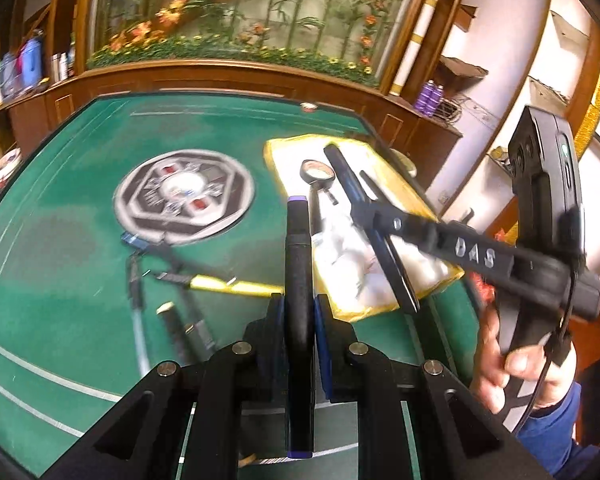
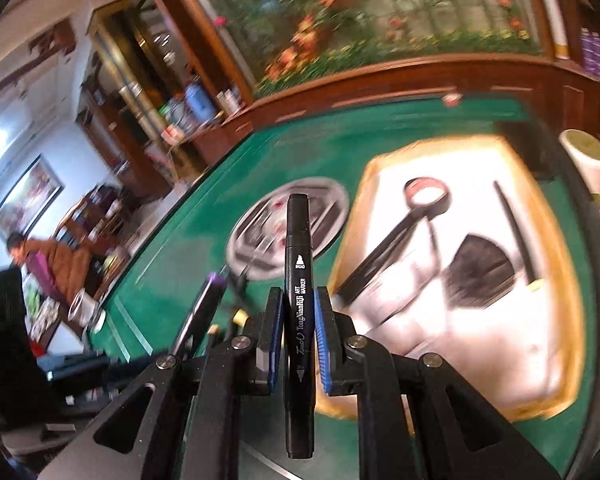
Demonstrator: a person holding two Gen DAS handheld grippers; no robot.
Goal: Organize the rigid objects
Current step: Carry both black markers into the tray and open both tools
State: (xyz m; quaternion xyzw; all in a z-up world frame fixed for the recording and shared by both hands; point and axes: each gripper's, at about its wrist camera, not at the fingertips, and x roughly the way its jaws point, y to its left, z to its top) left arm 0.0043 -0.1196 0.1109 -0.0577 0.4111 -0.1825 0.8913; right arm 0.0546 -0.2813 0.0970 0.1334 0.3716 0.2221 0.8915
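Note:
My left gripper [image 1: 299, 312] is shut on a black marker with a purple end [image 1: 299, 264], held above the green table. My right gripper [image 2: 299, 312] is shut on a black art marker [image 2: 298, 280]; it also shows in the left wrist view [image 1: 354, 184], over the yellow-rimmed white tray [image 1: 420, 280]. The tray [image 2: 480, 352] holds a round magnifier with a black handle [image 2: 424, 196], a black brush [image 2: 480, 268] and a thin black stick [image 2: 514, 232]. Several pens, one yellow [image 1: 228, 284], lie loose on the table left of the tray.
The green table [image 1: 60, 240] has a round hexagonal centre panel [image 1: 184, 196]. A white cup [image 2: 586, 160] stands at the table's right edge. Wooden cabinets and a flower mural lie behind. A person in brown [image 2: 52, 264] stands far left.

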